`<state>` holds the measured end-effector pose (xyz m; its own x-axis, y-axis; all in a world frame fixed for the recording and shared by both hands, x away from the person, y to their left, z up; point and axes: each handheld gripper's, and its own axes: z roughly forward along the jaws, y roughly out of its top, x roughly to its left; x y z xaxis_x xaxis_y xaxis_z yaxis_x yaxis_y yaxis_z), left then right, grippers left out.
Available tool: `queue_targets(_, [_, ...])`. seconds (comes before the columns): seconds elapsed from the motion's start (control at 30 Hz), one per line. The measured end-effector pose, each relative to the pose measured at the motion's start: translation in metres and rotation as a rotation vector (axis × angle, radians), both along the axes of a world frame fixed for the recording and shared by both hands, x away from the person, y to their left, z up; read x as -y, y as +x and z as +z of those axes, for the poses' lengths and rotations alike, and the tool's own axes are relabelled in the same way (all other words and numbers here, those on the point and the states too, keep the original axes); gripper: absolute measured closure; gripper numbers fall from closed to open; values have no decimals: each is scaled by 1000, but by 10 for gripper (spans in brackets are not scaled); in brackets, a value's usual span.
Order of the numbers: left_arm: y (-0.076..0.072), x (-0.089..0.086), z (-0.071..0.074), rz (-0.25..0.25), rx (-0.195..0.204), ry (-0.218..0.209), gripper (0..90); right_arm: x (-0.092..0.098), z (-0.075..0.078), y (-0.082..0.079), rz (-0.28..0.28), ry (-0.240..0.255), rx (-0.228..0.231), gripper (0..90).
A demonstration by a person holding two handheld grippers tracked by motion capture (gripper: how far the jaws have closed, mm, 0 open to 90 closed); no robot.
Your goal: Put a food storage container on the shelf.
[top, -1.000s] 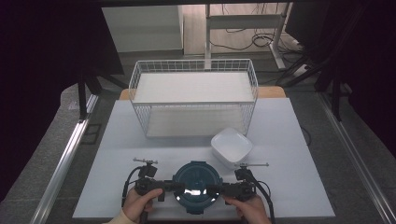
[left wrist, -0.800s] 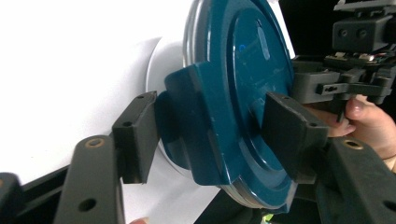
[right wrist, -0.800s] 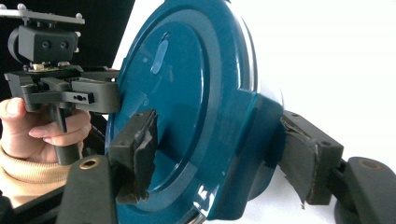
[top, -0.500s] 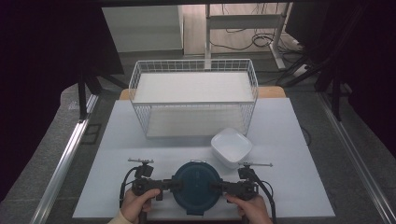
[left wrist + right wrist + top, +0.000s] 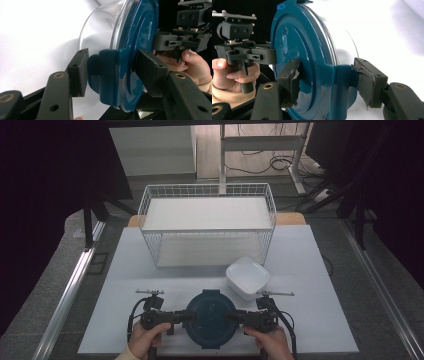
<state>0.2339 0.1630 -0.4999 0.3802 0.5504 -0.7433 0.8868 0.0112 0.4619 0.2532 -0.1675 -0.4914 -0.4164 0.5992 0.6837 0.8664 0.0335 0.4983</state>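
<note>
A round clear container with a dark teal lid [image 5: 211, 317] is at the table's near edge, held between both grippers. My left gripper [image 5: 184, 316] is shut on the lid's left latch tab [image 5: 110, 75], with one pad on each side of it. My right gripper [image 5: 231, 317] is shut on the opposite latch tab [image 5: 337, 82]. In the left gripper view the clear bowl wall [image 5: 100, 32] lies beyond the lid. A hand [image 5: 195, 62] holds the other gripper behind the lid.
A white square bowl [image 5: 247, 277] sits just behind and right of the container. A white wire basket [image 5: 207, 227] stands across the back of the white table [image 5: 310, 270]. Open table surface lies to the left and right of the hands.
The container and both grippers have shifted only slightly near the front edge. The bright glare on the lid one second ago is gone. Both grips are unchanged.
</note>
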Motion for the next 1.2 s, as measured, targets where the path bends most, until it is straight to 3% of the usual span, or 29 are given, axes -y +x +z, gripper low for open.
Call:
queue_targets(0.47, [-1,-1,9,-4,35,-2,449,-2,14,-1,31,-27,73,398])
queue_targets(1.2, [1,-1,27,-5,82,-2,446,-4,35,3,50,-41,134,399])
